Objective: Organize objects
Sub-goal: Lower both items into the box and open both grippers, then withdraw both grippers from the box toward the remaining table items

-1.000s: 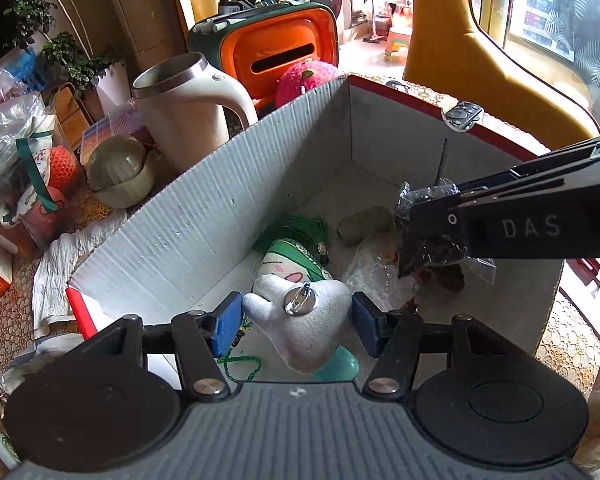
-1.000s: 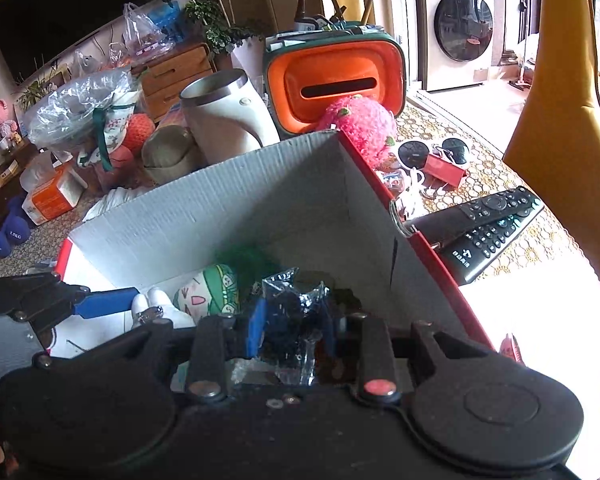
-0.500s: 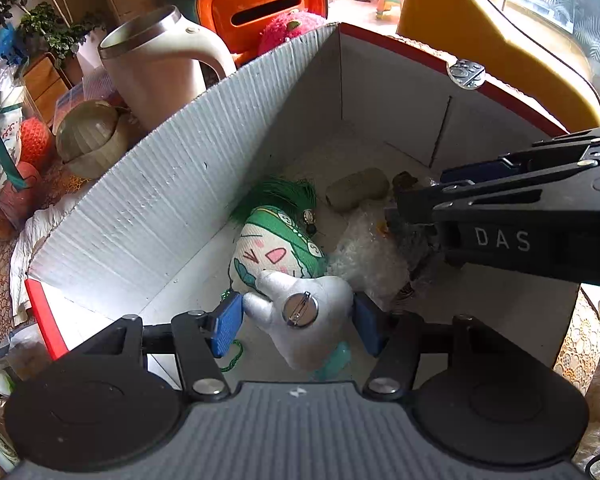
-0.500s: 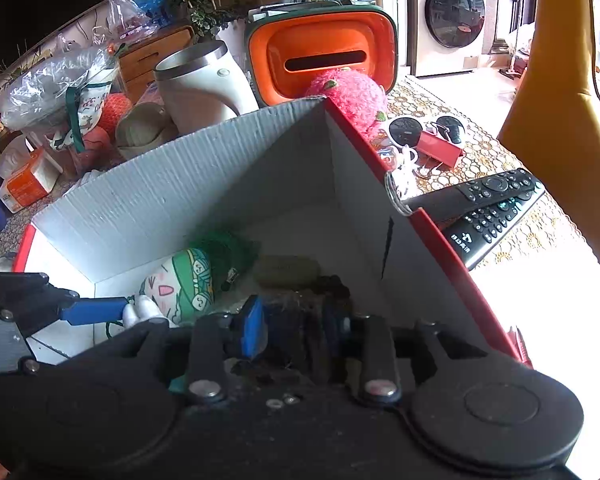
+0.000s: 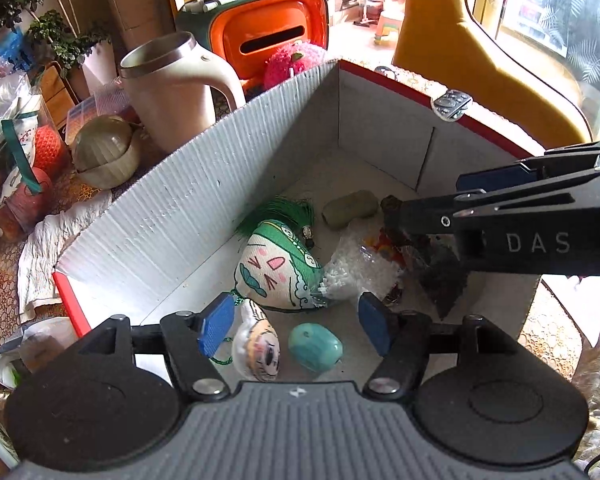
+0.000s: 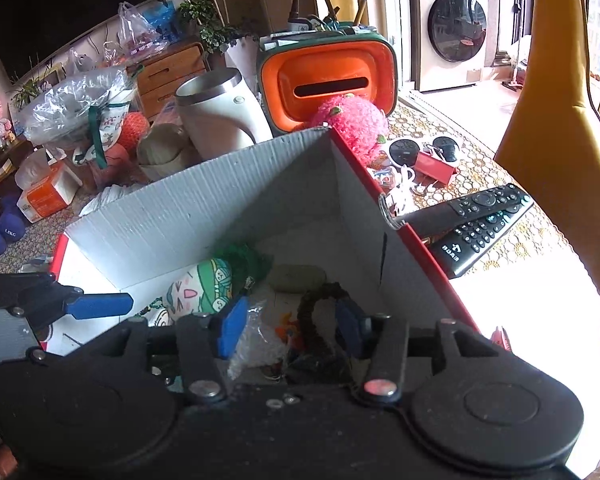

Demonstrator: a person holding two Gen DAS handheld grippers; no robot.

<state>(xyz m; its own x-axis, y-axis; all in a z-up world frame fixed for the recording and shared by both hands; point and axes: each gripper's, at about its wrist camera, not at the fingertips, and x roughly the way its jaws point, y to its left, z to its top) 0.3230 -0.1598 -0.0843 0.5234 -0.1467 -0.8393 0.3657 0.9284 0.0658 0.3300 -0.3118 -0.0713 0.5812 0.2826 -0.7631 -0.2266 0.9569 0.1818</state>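
A white cardboard box (image 5: 204, 136) with red outer faces holds the objects. My left gripper (image 5: 296, 328) hovers over its near corner, jaws opening, nothing between the pads. Under it lie a small white doll (image 5: 256, 354), face up, and a teal bead (image 5: 315, 347). A green face pouch (image 5: 276, 268), a clear bag of white pellets (image 5: 356, 272) and a grey-green lump (image 5: 350, 208) lie further in. My right gripper (image 6: 292, 326) reaches in from the right, jaws opening. A dark packet (image 5: 440, 280) sits just under its fingers (image 5: 500, 220), free of the pads.
A white kettle (image 5: 172, 88), an orange-fronted case (image 5: 268, 32) and a pink plush (image 5: 292, 64) stand behind the box. Two remotes (image 6: 476, 224) and sunglasses (image 6: 424, 152) lie right of it. A bowl (image 5: 104, 156) and bags crowd the left. A yellow chair (image 5: 480, 60) rises behind.
The left pads spread and the white doll dropped to the box floor beside the teal bead. The right jaws widened and let the dark packet slip down.
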